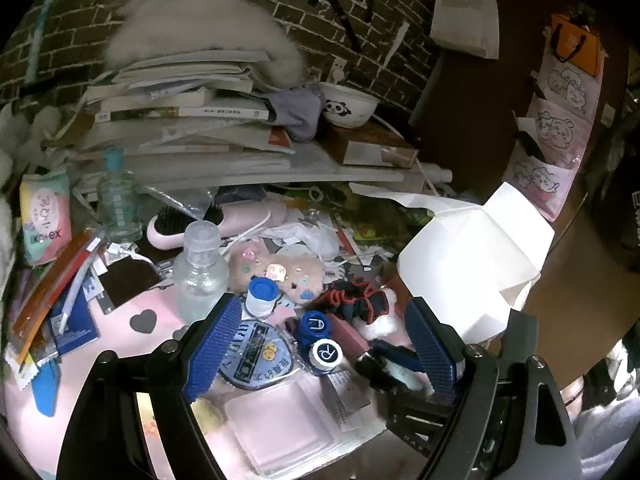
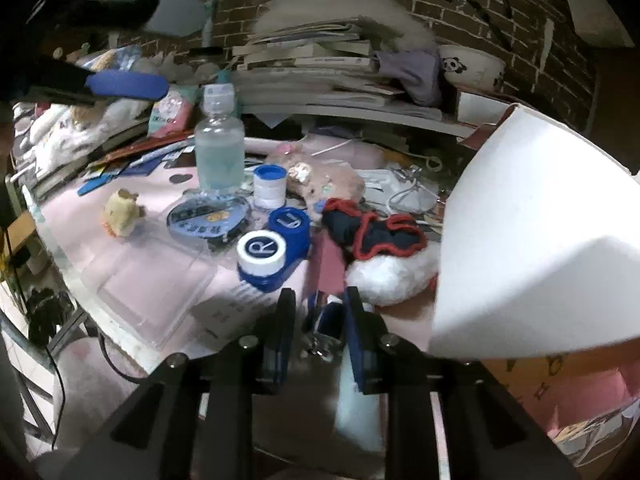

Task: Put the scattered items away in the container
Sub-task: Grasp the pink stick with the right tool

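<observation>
Entry, desk clutter, tidy job, as we find it. Container: white folded paper box (image 1: pixel 476 256), at abt 2 o'clock in left-wrist view, mouth not visible from either cam, so contents unknown. Left gripper (image 1: pixel 320 344): jaws wide apart, nothing between pads, hovering over the lens case (image 1: pixel 319 340) (blue, caps marked L and R). Right gripper (image 2: pixel 318 320): jaws nearly closed; we see a small blue-and-metal item (image 2: pixel 326 330) between them w/ white fluff below, looks like a clip or charm, but can't tell for certain that it's clamped. Scattered items near centre: round blue badge (image 1: pixel 252 354) at 9 o'clock of the case, touching it; small blue-capped tub (image 1: pixel 261 292) at 11; clear bottle (image 1: pixel 200 270) further toward 10; pink plush pad (image 1: pixel 276 270) at 12; dark scrunchie w/ red edging (image 1: pixel 354 300) at 1; white pom-pom (image 2: pixel 388 276) just beside the box wall. Risks, our judgement: box wall stands close to right gripper, so a careless lift cld nudge or tip the light paper box; fluff trailing from the held item cld snag the scrunchie; left jaws closing on the case may catch the badge's edge too; upright bottle is near enough to get knocked over on approach.
</observation>
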`<state>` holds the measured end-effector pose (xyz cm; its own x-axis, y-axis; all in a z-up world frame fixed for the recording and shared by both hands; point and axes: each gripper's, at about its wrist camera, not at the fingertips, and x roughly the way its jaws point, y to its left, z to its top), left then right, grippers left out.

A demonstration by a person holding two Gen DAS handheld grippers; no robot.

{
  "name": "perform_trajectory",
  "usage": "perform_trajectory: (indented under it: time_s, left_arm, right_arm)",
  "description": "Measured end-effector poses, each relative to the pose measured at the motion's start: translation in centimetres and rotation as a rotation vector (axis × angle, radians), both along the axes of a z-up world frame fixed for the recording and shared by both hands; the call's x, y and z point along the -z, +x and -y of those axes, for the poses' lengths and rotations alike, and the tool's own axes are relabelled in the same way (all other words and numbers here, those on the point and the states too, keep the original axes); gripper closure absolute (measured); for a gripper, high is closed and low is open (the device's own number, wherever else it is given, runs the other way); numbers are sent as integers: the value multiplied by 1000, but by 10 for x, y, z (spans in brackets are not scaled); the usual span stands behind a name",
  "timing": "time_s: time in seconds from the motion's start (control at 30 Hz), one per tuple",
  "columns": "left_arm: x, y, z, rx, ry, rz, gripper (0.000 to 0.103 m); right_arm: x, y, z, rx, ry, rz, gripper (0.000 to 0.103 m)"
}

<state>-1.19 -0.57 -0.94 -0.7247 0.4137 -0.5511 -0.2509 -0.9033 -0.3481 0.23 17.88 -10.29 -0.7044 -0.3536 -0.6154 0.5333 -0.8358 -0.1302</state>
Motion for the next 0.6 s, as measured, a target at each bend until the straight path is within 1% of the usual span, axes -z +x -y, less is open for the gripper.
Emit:
perform_trajectory:
  time_s: [0.07, 0.13, 0.3, 0.47, 0.6]
  left_arm:
    - [0, 1, 1, -3, 1, -1, 22]
    - [0, 1, 2, -6, 3, 0, 22]
    - [1, 1, 6, -14, 10, 0, 22]
    - [2, 2, 8, -19, 8, 3, 22]
    - [3, 2, 10, -25, 14, 7, 22]
  right_arm:
    - [4, -2, 0, -32, -33, 69, 82]
    - [4, 1, 2, -29, -28, 52, 82]
    - [3, -9, 4, -7, -57, 72, 82]
    - [5, -15, 10, 13, -57, 54, 82]
    - [5, -13, 7, 40, -69, 38, 88]
